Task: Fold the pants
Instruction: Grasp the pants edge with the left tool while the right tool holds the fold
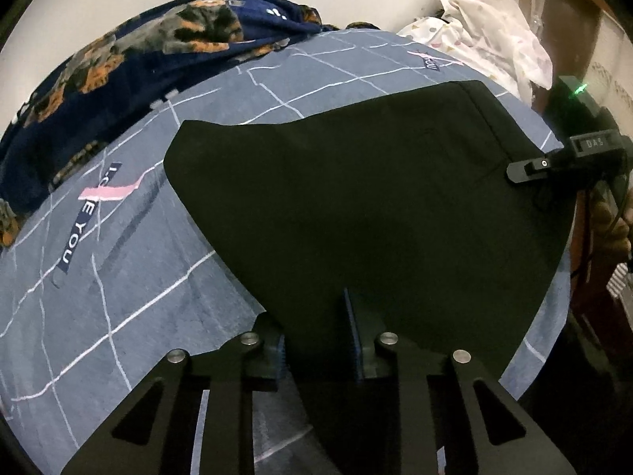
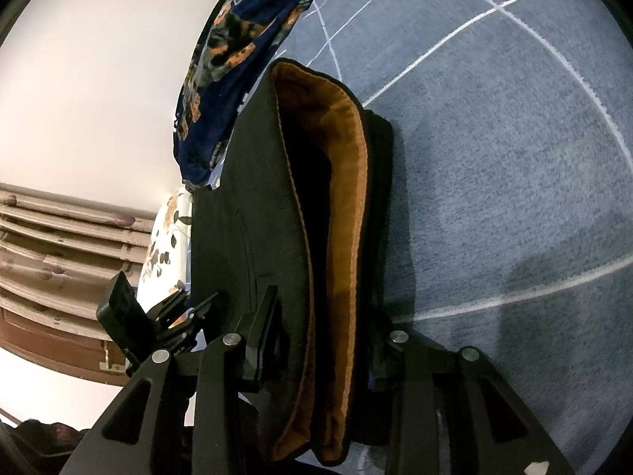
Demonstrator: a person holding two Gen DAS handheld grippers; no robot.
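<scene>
The black pants lie folded on the blue grid-patterned bedspread. My left gripper stands around the near edge of the pants, with the cloth between its jaws. My right gripper shows at the right side of the pants in the left wrist view. In the right wrist view my right gripper is closed around the waistband end of the pants, whose orange lining shows. The left gripper appears at the lower left there.
A dark blue blanket with an orange pattern is bunched along the far edge of the bed. A white dotted cloth lies at the far right corner. Curtains hang beyond the bed.
</scene>
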